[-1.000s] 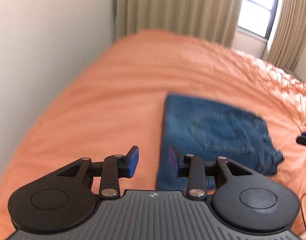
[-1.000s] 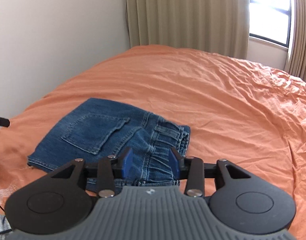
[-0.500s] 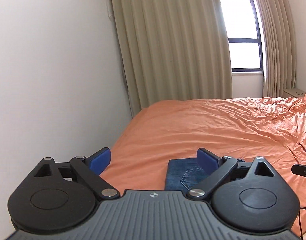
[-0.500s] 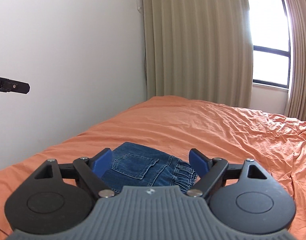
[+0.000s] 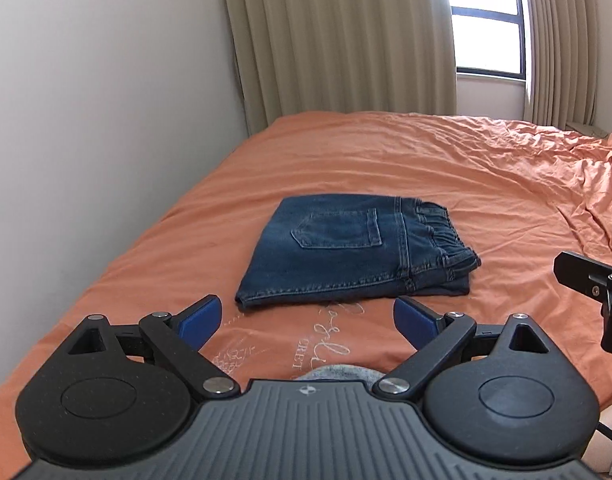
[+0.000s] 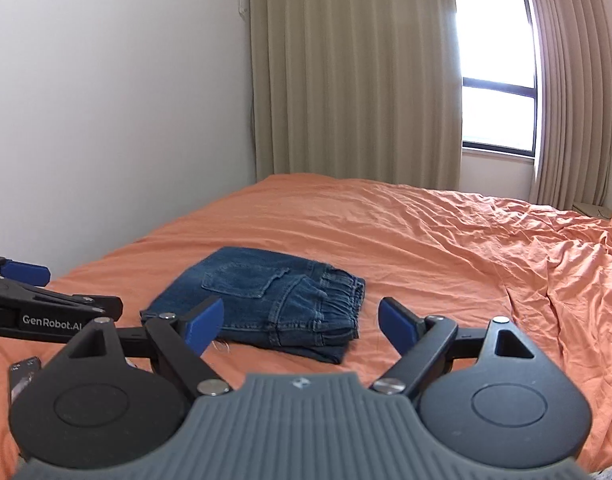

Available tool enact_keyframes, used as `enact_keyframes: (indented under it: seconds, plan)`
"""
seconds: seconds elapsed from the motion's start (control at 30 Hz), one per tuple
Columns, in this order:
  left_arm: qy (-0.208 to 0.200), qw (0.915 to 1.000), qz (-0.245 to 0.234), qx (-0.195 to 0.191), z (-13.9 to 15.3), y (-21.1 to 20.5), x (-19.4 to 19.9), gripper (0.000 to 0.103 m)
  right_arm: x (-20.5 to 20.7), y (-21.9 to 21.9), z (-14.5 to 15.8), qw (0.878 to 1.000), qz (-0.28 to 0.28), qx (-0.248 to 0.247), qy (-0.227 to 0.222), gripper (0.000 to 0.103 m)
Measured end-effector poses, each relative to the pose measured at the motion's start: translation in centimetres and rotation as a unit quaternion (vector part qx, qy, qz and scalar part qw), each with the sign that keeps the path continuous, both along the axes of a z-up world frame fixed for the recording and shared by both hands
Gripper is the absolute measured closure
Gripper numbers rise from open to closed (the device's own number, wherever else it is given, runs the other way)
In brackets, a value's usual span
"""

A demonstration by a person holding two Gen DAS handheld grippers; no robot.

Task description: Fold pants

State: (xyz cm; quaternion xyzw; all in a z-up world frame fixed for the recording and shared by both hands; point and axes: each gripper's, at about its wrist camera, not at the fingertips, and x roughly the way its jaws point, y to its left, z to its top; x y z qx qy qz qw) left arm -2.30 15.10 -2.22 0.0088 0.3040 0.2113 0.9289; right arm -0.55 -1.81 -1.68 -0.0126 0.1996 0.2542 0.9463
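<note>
Fingers (image 5: 198, 316) on our left gripper (image 5: 306, 320) spread wide, nothing between; right gripper (image 6: 300, 324) same, empty. Largest to smallest: orange bed (image 5: 445, 168), beige curtains (image 6: 353, 72), then folded jeans (image 5: 345, 256) lying flat on the bed, ahead of both grippers, untouched.

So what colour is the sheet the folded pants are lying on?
Orange; the sheet under the pants shows best in the left wrist view.

Folded jeans (image 6: 262, 304) are laid on the orange bed (image 6: 425, 248), back pocket up. The right claw (image 6: 300, 326) is held wide open before them, nothing gripped. The left claw (image 6: 26, 280) is seen at left.
</note>
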Motion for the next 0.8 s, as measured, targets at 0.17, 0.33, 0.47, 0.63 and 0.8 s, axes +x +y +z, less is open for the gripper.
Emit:
enact_keyframes:
  seconds: [0.17,0.33,0.47,0.63,0.8]
  plan:
    - [0.012,0.9994,0.008,-0.031,-1.6,0.0,0.5,0.0,2.4,0.8,-2.9,0.999,-0.016,-0.002,0.035,0.022]
    - [0.033,0.9989,0.011,-0.033,-3.0,0.2,2.1,0.0,4.7,1.7,-4.4,0.998,-0.017,-0.007,0.061,0.022]
    - [0.035,0.9984,0.009,-0.042,-3.6,0.6,2.7,0.0,5.3,2.0,-5.2,0.998,-0.015,-0.014,0.068,0.022]
    - [0.048,0.9981,0.002,-0.039,-4.2,0.6,3.5,0.0,5.6,1.6,-5.5,0.997,-0.021,-0.011,0.072,0.022]
    - [0.046,0.998,-0.006,-0.042,-4.1,0.5,3.6,0.0,5.4,1.2,-5.2,0.997,-0.022,-0.011,0.068,0.022]
